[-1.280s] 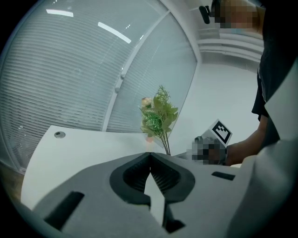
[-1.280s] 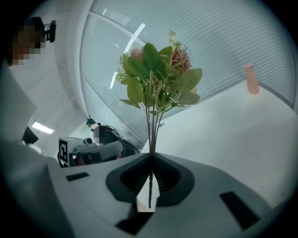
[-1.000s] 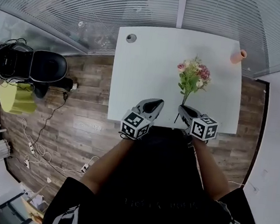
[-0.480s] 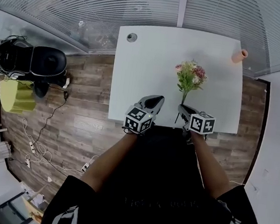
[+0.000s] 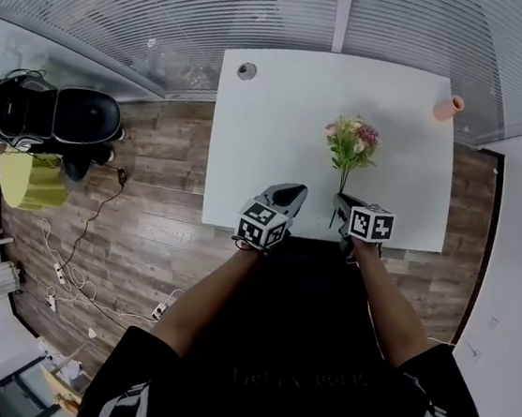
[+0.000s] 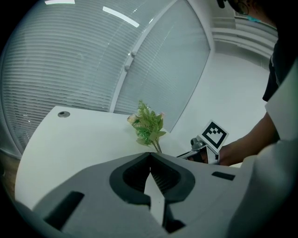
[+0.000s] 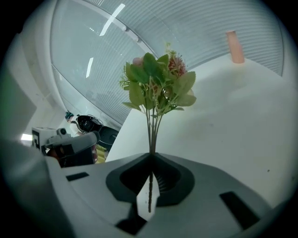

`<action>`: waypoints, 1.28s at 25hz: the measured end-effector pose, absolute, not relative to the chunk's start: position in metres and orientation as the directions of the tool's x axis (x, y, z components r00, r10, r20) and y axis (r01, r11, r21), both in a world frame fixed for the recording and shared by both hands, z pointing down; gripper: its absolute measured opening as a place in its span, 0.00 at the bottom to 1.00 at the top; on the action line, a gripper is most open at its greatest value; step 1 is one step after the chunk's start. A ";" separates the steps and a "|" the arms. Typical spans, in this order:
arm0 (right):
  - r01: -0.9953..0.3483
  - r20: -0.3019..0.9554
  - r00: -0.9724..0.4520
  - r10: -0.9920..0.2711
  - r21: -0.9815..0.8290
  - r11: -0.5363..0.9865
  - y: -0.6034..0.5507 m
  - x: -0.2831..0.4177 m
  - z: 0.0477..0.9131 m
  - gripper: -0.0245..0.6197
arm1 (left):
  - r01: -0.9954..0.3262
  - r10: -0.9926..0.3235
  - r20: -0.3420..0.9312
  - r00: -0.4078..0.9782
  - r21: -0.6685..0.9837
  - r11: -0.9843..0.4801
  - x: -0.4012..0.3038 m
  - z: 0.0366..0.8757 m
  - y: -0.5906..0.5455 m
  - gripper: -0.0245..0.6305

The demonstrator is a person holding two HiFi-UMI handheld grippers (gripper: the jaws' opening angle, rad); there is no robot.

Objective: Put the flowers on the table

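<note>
A small bunch of flowers (image 5: 351, 142) with green leaves and pink and cream blooms hangs over the white table (image 5: 270, 138). My right gripper (image 5: 341, 203) is shut on its thin stems near the table's front edge. In the right gripper view the flowers (image 7: 158, 86) rise straight up out of the closed jaws, the stems (image 7: 152, 135) pinched between them. My left gripper (image 5: 293, 194) hovers to the left of the right one, shut with nothing in it. In the left gripper view the flowers (image 6: 148, 125) and the right gripper (image 6: 186, 155) lie just ahead.
A pink cylinder-shaped cup (image 5: 445, 107) lies at the table's far right corner, and a round grommet (image 5: 247, 71) sits at the far left. A black chair (image 5: 55, 116) and a yellow bin (image 5: 30, 182) stand on the wood floor to the left. Blinds cover the windows behind.
The right gripper has shifted slightly left with the flowers, and the bunch now stands a little farther from me. The left gripper has edged to the right.
</note>
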State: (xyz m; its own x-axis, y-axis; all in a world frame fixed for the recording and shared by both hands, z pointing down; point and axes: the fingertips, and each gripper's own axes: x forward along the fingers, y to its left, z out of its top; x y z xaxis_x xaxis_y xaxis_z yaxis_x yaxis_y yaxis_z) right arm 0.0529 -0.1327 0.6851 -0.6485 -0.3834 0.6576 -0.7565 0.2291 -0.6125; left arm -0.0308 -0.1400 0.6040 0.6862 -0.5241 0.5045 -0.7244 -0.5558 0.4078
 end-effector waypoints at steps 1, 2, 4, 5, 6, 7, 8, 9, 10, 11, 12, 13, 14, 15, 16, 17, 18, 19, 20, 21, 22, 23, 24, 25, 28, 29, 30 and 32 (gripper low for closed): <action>-0.763 0.666 -0.641 -0.382 -0.606 0.223 -0.134 0.054 0.687 0.10 | -0.722 -0.520 0.505 0.688 0.409 -0.558 -0.029 0.604 -0.140 0.07; -0.771 0.676 -0.632 -0.378 -0.599 0.218 -0.135 0.055 0.691 0.10 | -0.720 -0.517 0.506 0.691 0.410 -0.561 -0.028 0.604 -0.141 0.07; -0.786 0.698 -0.615 -0.368 -0.582 0.208 -0.135 0.057 0.699 0.10 | -0.716 -0.510 0.509 0.693 0.410 -0.564 -0.026 0.607 -0.141 0.07; -0.792 0.706 -0.608 -0.364 -0.575 0.207 -0.135 0.057 0.702 0.10 | -0.715 -0.506 0.511 0.694 0.411 -0.565 -0.025 0.609 -0.142 0.07; -0.796 0.711 -0.603 -0.363 -0.568 0.211 -0.136 0.056 0.704 0.10 | -0.714 -0.503 0.513 0.695 0.413 -0.566 -0.024 0.610 -0.141 0.07; -0.800 0.716 -0.598 -0.361 -0.559 0.217 -0.136 0.056 0.707 0.10 | -0.713 -0.500 0.514 0.697 0.415 -0.566 -0.023 0.611 -0.140 0.07; -0.805 0.723 -0.592 -0.357 -0.550 0.222 -0.135 0.056 0.710 0.10 | -0.711 -0.498 0.515 0.698 0.417 -0.566 -0.022 0.611 -0.139 0.07; -0.810 0.730 -0.585 -0.353 -0.542 0.223 -0.135 0.056 0.713 0.10 | -0.711 -0.496 0.515 0.699 0.419 -0.565 -0.022 0.611 -0.138 0.07; -0.814 0.736 -0.580 -0.349 -0.536 0.223 -0.134 0.056 0.715 0.10 | -0.711 -0.495 0.517 0.699 0.421 -0.564 -0.023 0.612 -0.138 0.07; -0.819 0.743 -0.574 -0.346 -0.527 0.226 -0.134 0.056 0.717 0.10 | -0.711 -0.493 0.519 0.698 0.422 -0.562 -0.023 0.612 -0.138 0.07; -0.824 0.750 -0.566 -0.342 -0.517 0.231 -0.134 0.057 0.720 0.10 | -0.711 -0.491 0.521 0.698 0.423 -0.561 -0.023 0.613 -0.138 0.07; -0.827 0.754 -0.562 -0.339 -0.511 0.235 -0.133 0.058 0.722 0.10 | -0.710 -0.489 0.522 0.699 0.423 -0.562 -0.022 0.613 -0.138 0.07; -0.826 0.755 -0.563 -0.335 -0.512 0.236 -0.133 0.056 0.723 0.10 | -0.709 -0.486 0.524 0.699 0.424 -0.563 -0.022 0.613 -0.138 0.07; -0.824 0.756 -0.567 -0.329 -0.517 0.231 -0.131 0.055 0.724 0.10 | -0.709 -0.485 0.525 0.700 0.426 -0.562 -0.022 0.614 -0.138 0.07; -0.822 0.756 -0.570 -0.321 -0.524 0.223 -0.129 0.053 0.725 0.10 | -0.709 -0.483 0.526 0.700 0.430 -0.559 -0.022 0.615 -0.138 0.07; -0.820 0.757 -0.573 -0.314 -0.530 0.218 -0.127 0.051 0.726 0.10 | -0.709 -0.482 0.526 0.700 0.435 -0.556 -0.022 0.616 -0.137 0.07; -0.819 0.759 -0.574 -0.309 -0.531 0.218 -0.126 0.050 0.726 0.10 | -0.709 -0.480 0.527 0.701 0.438 -0.553 -0.022 0.616 -0.137 0.07; -0.819 0.760 -0.573 -0.305 -0.528 0.223 -0.126 0.050 0.728 0.10 | -0.708 -0.478 0.528 0.702 0.440 -0.553 -0.021 0.616 -0.137 0.07; -0.820 0.762 -0.573 -0.302 -0.524 0.231 -0.126 0.050 0.729 0.10 | -0.707 -0.476 0.528 0.703 0.440 -0.554 -0.021 0.616 -0.137 0.07; -0.819 0.763 -0.573 -0.300 -0.521 0.239 -0.126 0.050 0.731 0.10 | -0.706 -0.475 0.528 0.703 0.440 -0.555 -0.020 0.617 -0.138 0.07; -0.817 0.761 -0.576 -0.298 -0.522 0.245 -0.126 0.050 0.731 0.10 | -0.706 -0.475 0.528 0.704 0.441 -0.555 -0.020 0.617 -0.138 0.07; -0.811 0.756 -0.584 -0.296 -0.529 0.249 -0.126 0.048 0.731 0.10 | -0.706 -0.476 0.528 0.703 0.441 -0.554 -0.021 0.618 -0.138 0.07; -0.803 0.749 -0.595 -0.292 -0.540 0.251 -0.125 0.046 0.730 0.10 | -0.707 -0.477 0.529 0.702 0.442 -0.552 -0.021 0.618 -0.137 0.07; -0.796 0.743 -0.605 -0.287 -0.550 0.253 -0.124 0.043 0.729 0.10 | -0.708 -0.477 0.529 0.701 0.442 -0.550 -0.022 0.617 -0.137 0.07; -0.787 0.733 -0.616 -0.287 -0.558 0.263 -0.123 0.040 0.727 0.10 | -0.709 -0.476 0.532 0.700 0.444 -0.548 -0.023 0.619 -0.135 0.07; -0.785 0.729 -0.619 -0.292 -0.558 0.268 -0.123 0.040 0.726 0.10 | -0.709 -0.476 0.531 0.701 0.446 -0.547 -0.023 0.619 -0.135 0.07; -0.783 0.725 -0.621 -0.299 -0.558 0.274 -0.124 0.040 0.725 0.11 | -0.708 -0.476 0.529 0.703 0.449 -0.546 -0.023 0.620 -0.135 0.07; -0.784 0.718 -0.620 -0.317 -0.550 0.287 -0.127 0.040 0.721 0.19 | -0.706 -0.475 0.526 0.705 0.454 -0.544 -0.022 0.620 -0.134 0.07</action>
State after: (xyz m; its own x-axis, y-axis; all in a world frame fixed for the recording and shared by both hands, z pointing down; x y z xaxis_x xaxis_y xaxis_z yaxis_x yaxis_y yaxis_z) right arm 0.0403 -0.1270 0.7208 -0.6197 -0.3173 0.7179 -0.7842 0.2865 -0.5503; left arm -0.0224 -0.1344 0.6202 0.7050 -0.4752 0.5264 -0.7056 -0.5443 0.4537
